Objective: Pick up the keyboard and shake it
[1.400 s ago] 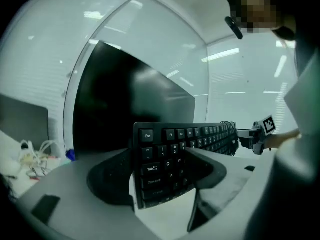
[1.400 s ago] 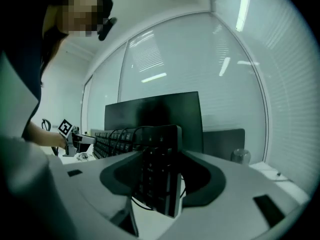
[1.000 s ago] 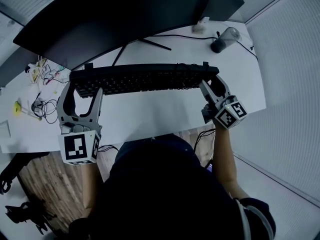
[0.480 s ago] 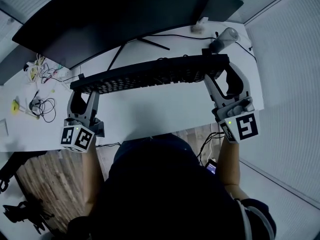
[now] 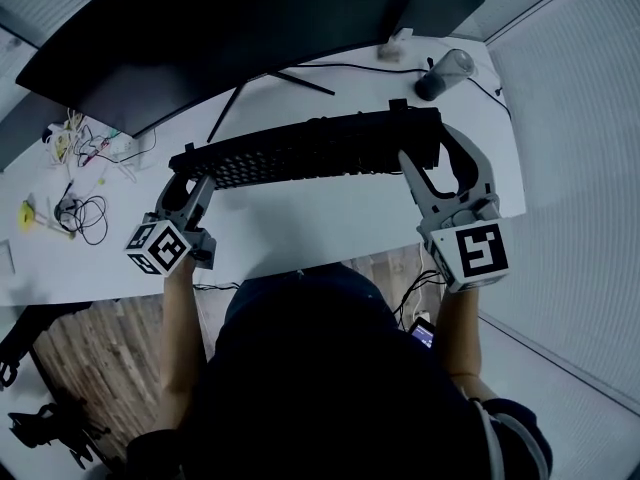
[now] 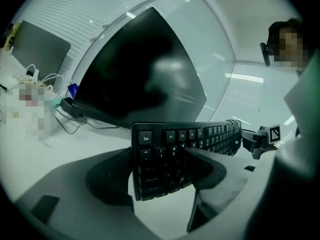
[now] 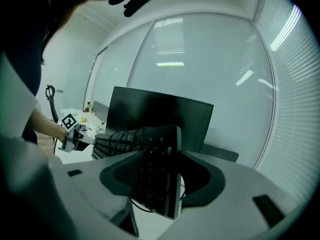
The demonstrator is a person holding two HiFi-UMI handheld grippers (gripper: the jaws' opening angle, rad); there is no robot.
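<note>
Holding the keyboard (image 5: 310,148) by both short ends, one gripper per end. The left gripper (image 5: 192,180) has its jaws clamped on the Esc-key end, and its own view shows the key rows running between them. The right gripper (image 5: 432,156) has its jaws closed on the opposite end, with the keyboard edge-on between them in its view. The keyboard sits over the white desk (image 5: 300,223), in front of the dark monitor (image 5: 200,38), and looks lifted clear of the surface. It's skewed in the head view, right end nearer the monitor than the left. A dark cup (image 5: 440,76) stands at the desk's far right corner. Loose cables (image 5: 80,213) lie at the left edge, well away from the keyboard.
</note>
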